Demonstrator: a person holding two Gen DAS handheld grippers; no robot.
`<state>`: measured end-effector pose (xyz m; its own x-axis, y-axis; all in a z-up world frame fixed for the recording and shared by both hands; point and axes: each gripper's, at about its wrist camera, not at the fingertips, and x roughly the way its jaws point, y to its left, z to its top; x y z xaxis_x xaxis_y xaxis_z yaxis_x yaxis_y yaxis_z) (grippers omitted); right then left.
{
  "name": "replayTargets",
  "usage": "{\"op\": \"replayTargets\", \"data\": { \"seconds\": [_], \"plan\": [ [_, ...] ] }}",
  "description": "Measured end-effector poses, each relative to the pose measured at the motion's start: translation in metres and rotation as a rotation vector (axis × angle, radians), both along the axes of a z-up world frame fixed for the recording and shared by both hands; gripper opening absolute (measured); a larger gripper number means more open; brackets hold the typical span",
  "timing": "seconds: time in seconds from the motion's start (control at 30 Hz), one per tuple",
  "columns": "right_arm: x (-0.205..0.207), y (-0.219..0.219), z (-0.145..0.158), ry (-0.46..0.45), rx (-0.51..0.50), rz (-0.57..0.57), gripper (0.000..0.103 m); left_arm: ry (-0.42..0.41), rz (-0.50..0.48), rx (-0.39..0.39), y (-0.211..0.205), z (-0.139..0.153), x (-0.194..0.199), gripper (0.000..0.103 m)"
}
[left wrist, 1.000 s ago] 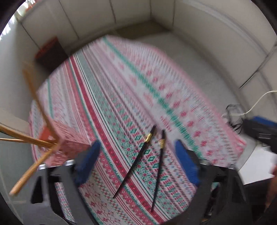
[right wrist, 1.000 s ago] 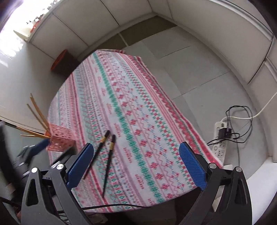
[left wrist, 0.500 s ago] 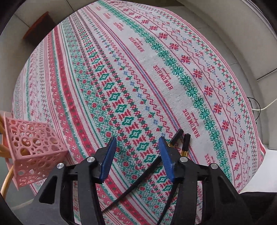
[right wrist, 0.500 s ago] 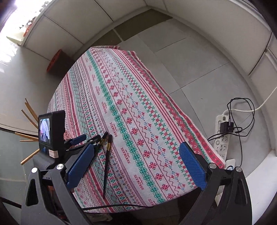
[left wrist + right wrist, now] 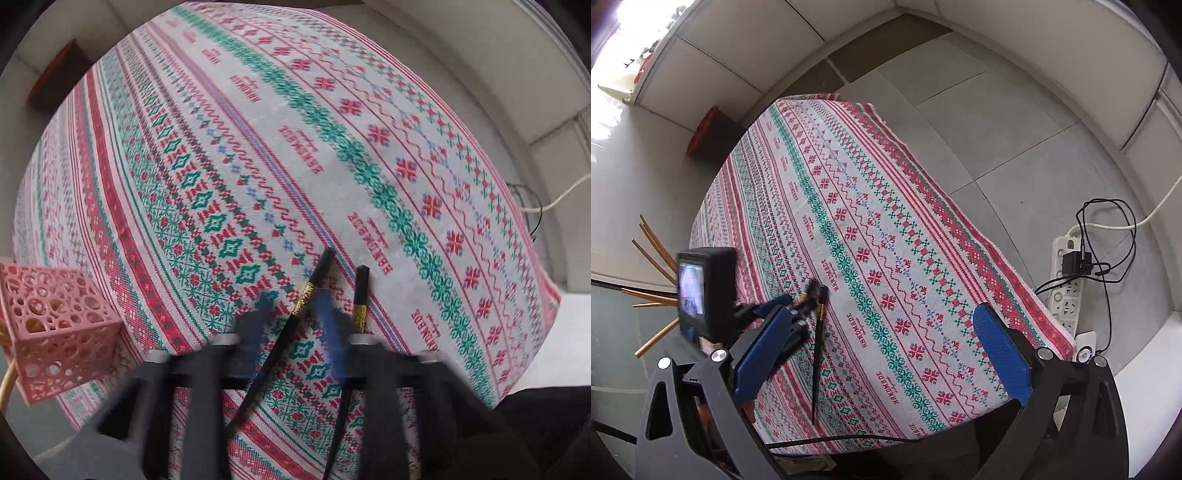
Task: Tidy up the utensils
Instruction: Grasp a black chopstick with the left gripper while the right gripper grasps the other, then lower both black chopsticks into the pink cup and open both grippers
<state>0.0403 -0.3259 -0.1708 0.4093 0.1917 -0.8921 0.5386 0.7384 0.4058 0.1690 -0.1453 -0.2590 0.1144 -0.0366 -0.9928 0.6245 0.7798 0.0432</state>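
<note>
Two black chopsticks with gold bands lie on the patterned tablecloth (image 5: 258, 155). My left gripper (image 5: 293, 314) straddles the left chopstick (image 5: 306, 291), its blue fingers closing around it with a narrow gap left; the image is blurred. The right chopstick (image 5: 360, 306) lies just right of the fingers and shows in the right wrist view (image 5: 819, 343). A pink perforated holder (image 5: 55, 328) stands at the left. My right gripper (image 5: 882, 354) is wide open and empty above the table's near edge. The left gripper (image 5: 790, 306) shows there too.
Wooden chopsticks (image 5: 653, 254) stick out of the holder at the left. A power strip (image 5: 1067, 280) with cables lies on the grey tiled floor to the right. A dark box with a red top (image 5: 709, 133) stands beyond the table.
My left gripper has come down to the table and narrowed its fingers around the left black chopstick. The right gripper has stayed open and nearly still.
</note>
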Motion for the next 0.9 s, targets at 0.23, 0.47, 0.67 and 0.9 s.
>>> {"op": "replayTargets", "data": {
  "seconds": [0.23, 0.47, 0.67, 0.9],
  "plan": [
    [0.034, 0.033, -0.041, 0.09, 0.023, 0.046, 0.096, -0.097, 0.018, -0.077, 0.046, 0.036, -0.021, 0.006],
    [0.081, 0.103, -0.085, 0.192, -0.031, 0.168, 0.081, -0.359, 0.015, -0.254, 0.1, 0.166, -0.092, 0.006],
    [0.09, 0.152, -0.078, 0.188, -0.314, 0.21, 0.032, -0.576, 0.109, -0.413, 0.17, 0.257, -0.131, 0.006],
    [0.072, 0.16, -0.039, 0.035, -0.323, 0.207, 0.007, -0.683, 0.198, -0.536, 0.211, 0.309, -0.15, 0.006]
  ]
}}
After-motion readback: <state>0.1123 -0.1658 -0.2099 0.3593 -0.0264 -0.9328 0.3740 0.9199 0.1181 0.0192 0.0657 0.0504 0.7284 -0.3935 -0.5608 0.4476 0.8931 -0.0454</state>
